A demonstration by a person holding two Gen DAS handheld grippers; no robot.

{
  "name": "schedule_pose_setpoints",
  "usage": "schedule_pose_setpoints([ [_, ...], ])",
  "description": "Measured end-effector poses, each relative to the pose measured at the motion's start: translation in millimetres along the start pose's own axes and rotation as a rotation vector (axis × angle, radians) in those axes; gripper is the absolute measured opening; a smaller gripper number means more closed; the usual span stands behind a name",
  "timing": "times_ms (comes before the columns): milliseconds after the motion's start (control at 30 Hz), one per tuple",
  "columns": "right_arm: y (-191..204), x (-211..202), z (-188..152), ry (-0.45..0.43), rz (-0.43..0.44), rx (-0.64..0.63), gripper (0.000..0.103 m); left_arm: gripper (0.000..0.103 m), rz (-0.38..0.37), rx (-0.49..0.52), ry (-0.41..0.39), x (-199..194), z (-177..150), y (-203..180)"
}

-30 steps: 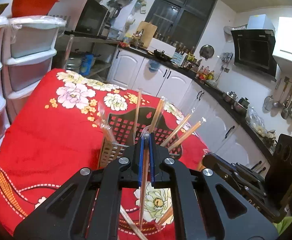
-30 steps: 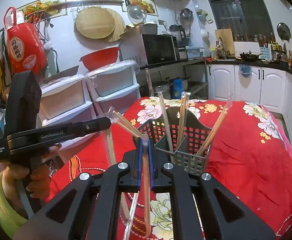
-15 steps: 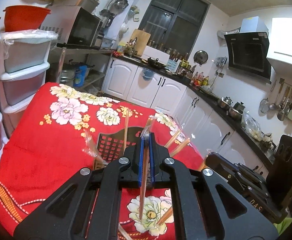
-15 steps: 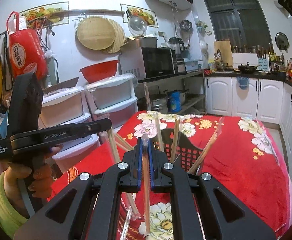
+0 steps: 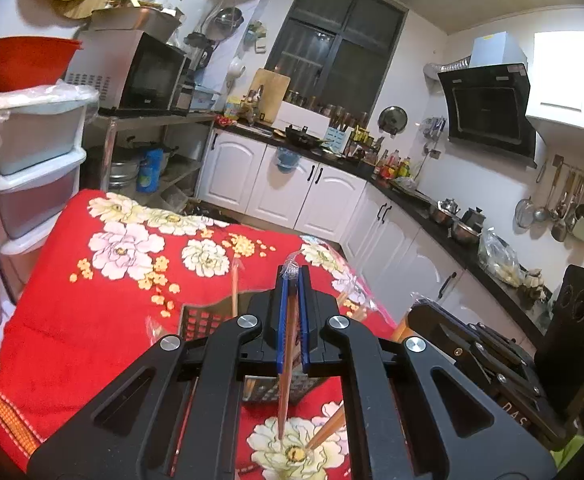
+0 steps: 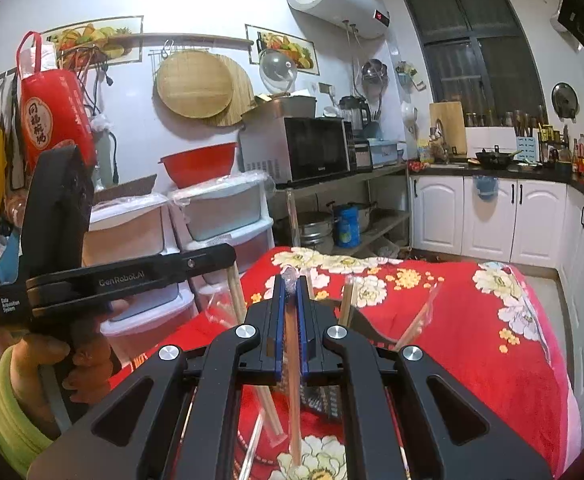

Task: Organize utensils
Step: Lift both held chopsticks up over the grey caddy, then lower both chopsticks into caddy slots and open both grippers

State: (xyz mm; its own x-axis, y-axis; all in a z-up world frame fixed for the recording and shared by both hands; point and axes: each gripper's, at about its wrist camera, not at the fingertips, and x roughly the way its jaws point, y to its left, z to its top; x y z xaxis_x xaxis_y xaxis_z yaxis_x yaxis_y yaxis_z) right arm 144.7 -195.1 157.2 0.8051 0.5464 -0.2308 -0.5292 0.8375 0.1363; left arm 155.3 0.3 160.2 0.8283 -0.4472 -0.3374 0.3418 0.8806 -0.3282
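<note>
Holding one wrapped wooden chopstick each, the two black grippers hang above the table with the red flowered cloth [image 5: 72,320]. The left gripper [image 5: 292,280] has its blue pads squeezed tight on a long wooden chopstick in a clear plastic sleeve [image 5: 286,380]. The stick points down toward a white flower on the cloth, and its crinkly wrapper pokes out past the tips. The right gripper [image 6: 291,280] is clamped on its own wrapped chopstick [image 6: 294,412] in the same way.

Just under and behind the left gripper sits a dark plastic basket with square holes [image 5: 204,316]. It is mostly hidden by the grippers. More wrapped chopsticks [image 6: 348,304] stand in it, leaning out in different ways. I think the basket is where the sticks are meant to go, so they stay together and do not roll about.

Each stick is held near its top end, likely so its lower end can drop into the basket first. From the right view, the person's left hand [image 6: 52,364] grips the handle of the other tool.
</note>
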Motion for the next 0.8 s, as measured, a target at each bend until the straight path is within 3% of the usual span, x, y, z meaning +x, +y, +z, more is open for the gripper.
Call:
schedule_pose_setpoints([
  [400,-11,7,37,-0.095,-0.012,0.003,0.006,0.001,0.018,0.016,-0.073,5,36,-4],
  [800,-27,19,57,-0.155,-0.058,0.023,0.006,0.001,0.106,0.037,-0.175,7,55,5],
])
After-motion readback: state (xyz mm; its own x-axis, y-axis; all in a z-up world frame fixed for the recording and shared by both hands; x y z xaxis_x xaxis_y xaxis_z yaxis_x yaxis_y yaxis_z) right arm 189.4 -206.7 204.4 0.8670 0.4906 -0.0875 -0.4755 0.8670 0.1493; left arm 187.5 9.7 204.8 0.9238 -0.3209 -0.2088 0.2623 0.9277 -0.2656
